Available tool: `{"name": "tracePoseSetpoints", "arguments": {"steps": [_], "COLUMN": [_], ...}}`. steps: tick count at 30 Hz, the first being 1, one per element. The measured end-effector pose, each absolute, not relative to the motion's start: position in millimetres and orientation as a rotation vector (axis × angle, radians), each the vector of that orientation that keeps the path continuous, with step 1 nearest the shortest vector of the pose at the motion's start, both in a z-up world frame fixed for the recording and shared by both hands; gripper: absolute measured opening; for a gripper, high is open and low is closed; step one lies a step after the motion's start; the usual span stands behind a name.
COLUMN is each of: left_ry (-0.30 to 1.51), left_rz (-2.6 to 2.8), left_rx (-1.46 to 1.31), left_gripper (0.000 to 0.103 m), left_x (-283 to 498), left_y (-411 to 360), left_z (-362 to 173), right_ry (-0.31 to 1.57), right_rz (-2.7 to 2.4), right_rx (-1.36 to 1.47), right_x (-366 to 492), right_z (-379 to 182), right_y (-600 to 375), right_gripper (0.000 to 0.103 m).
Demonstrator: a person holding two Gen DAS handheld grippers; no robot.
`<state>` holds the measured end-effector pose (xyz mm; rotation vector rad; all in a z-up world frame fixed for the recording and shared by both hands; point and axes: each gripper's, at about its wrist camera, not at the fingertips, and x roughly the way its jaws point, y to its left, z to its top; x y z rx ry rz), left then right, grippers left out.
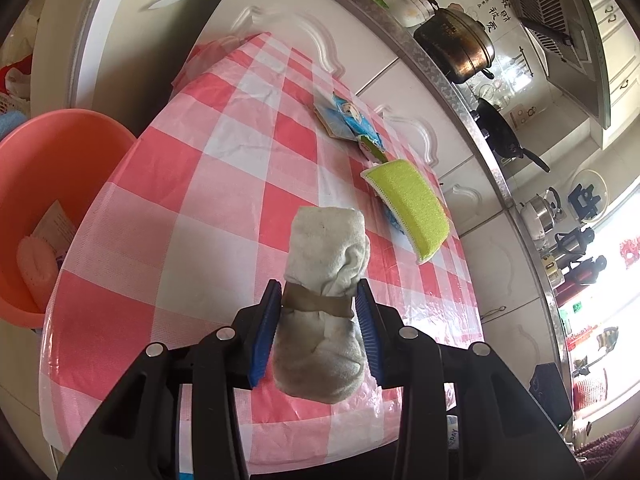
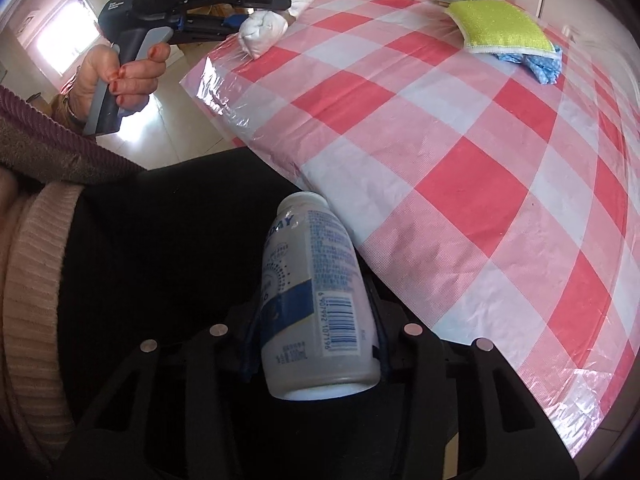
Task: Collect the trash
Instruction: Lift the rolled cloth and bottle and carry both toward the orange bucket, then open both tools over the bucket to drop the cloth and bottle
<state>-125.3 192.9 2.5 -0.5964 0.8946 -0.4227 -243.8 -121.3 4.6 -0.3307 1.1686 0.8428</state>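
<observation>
My left gripper (image 1: 319, 286) is shut on a rolled, dirty white cloth bundle (image 1: 326, 248) tied with a brown band, held just above the near part of the red-and-white checked table (image 1: 224, 184). The right wrist view shows that same left gripper (image 2: 256, 12) and bundle (image 2: 264, 32) at the table's far corner, held by a hand. My right gripper (image 2: 316, 304) is shut on a white plastic bottle (image 2: 310, 264) with a blue label and a barcode. The bottle lies between the jaws just off the table's near edge (image 2: 320, 184), over dark clothing.
A yellow-green sponge (image 1: 412, 204) lies on a blue cloth (image 2: 540, 66) near the table's side. Blue snack wrappers (image 1: 348, 120) lie beyond it. An orange basin (image 1: 52, 160) holding some items stands beside the table on the left. White cabinets and a counter with pots run along the right.
</observation>
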Motion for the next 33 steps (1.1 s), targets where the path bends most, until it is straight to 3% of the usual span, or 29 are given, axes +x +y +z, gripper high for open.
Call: {"name": "tracePoseSetpoints", "arguments": {"steps": [17, 33], "left_ry": [0.832, 0.660], "left_rz": [-0.409, -0.143], "left_rx": [-0.658, -0.721], "left_gripper": [0.039, 0.039], "left_x": [-131, -144], "left_y": [223, 335], "left_z": [11, 33], "right_ry": [1.029, 0.903], "right_rz": [0.926, 1.126], "right_rx": [-0.168, -0.126], "right_x": [-214, -109], "right_z": [51, 94], "right_y": [-89, 79], "right_gripper": [0.043, 0.043]}}
